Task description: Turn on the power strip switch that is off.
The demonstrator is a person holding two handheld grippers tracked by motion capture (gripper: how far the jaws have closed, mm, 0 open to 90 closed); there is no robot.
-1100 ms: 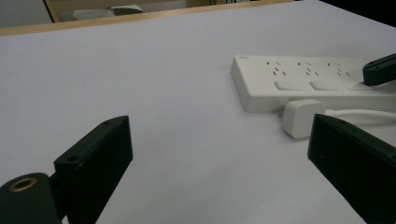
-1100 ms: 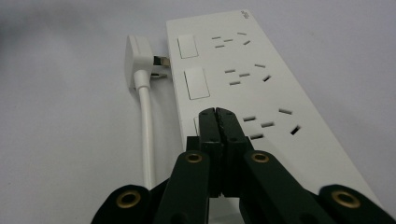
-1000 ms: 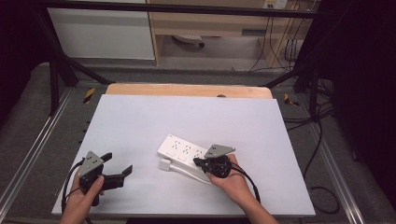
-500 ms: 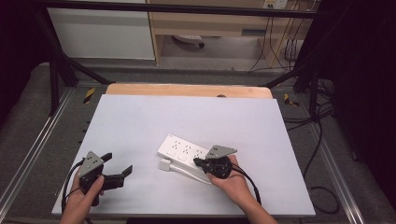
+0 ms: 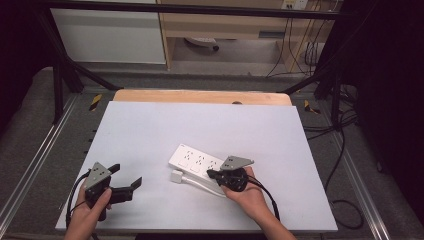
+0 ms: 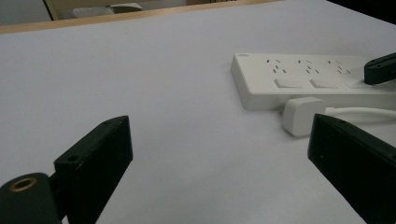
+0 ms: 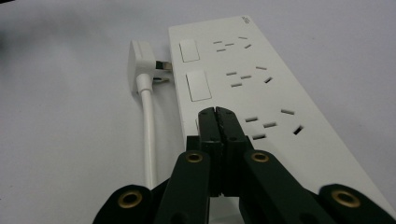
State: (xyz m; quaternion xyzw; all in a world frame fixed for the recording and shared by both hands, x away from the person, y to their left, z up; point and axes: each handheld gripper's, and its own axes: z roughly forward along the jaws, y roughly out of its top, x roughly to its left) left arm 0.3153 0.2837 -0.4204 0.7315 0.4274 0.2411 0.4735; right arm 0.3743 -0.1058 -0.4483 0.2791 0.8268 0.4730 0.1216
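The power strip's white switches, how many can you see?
2 in plain sight on the power strip in the right gripper view: the far switch and the middle switch. The shut right gripper may hide a third.

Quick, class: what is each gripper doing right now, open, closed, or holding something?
Left gripper: open, jaws wide apart, holding nothing.
Right gripper: closed, jaws pressed together over a switch of the white rectangular plastic power strip, gripping nothing.
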